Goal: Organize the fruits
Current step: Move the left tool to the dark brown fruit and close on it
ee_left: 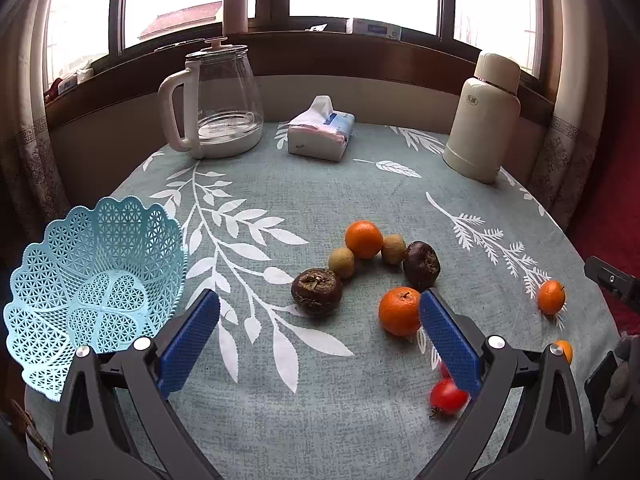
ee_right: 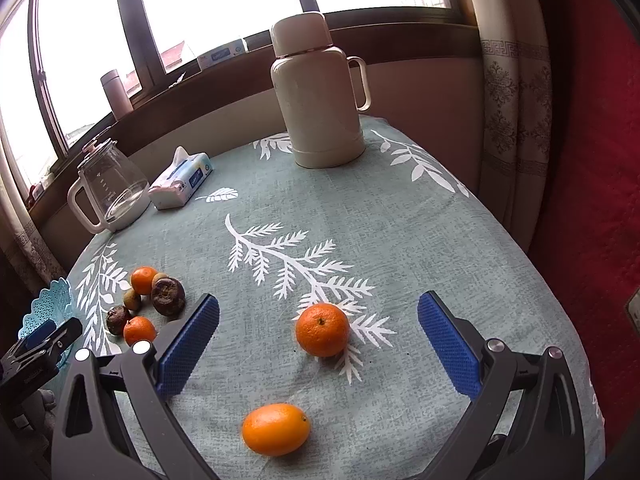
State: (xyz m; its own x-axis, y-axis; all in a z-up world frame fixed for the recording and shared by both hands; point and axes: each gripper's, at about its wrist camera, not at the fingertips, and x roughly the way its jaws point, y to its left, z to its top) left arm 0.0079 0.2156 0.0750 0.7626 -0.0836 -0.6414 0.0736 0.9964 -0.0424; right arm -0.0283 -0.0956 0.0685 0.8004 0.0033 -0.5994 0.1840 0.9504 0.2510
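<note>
The cream thermos flask (ee_left: 482, 118) serves as the anchor at the far right of the leaf-print tablecloth (ee_left: 320, 208); a small square label with characters sits on its shoulder, too small to read. Left of the flask lies a soft tissue pack (ee_left: 321, 130) with a blue printed panel whose writing is illegible, and further left stands a clear glass kettle (ee_left: 214, 100) with faint measuring marks. On the sill behind, a white-and-blue box (ee_left: 374, 29) carries print that cannot be made out. Nearer than the flask, a cluster of fruit rests on the cloth: two mandarins (ee_left: 364, 239), two small tan fruits (ee_left: 342, 263) and two dark, wrinkled fruits (ee_left: 317, 292). The left gripper (ee_left: 320, 344) hangs above them with its blue pads spread wide, holding nothing; its right pad partly covers a red cherry tomato (ee_left: 448, 396). The pale blue lattice basket (ee_left: 96, 280), cut off at the frame edge, sits far left of the flask and holds no fruit. The right gripper (ee_right: 319, 344) is likewise spread and unloaded, a mandarin (ee_right: 322, 329) between its pads and an oval kumquat (ee_right: 276, 429) nearer the camera.
</note>
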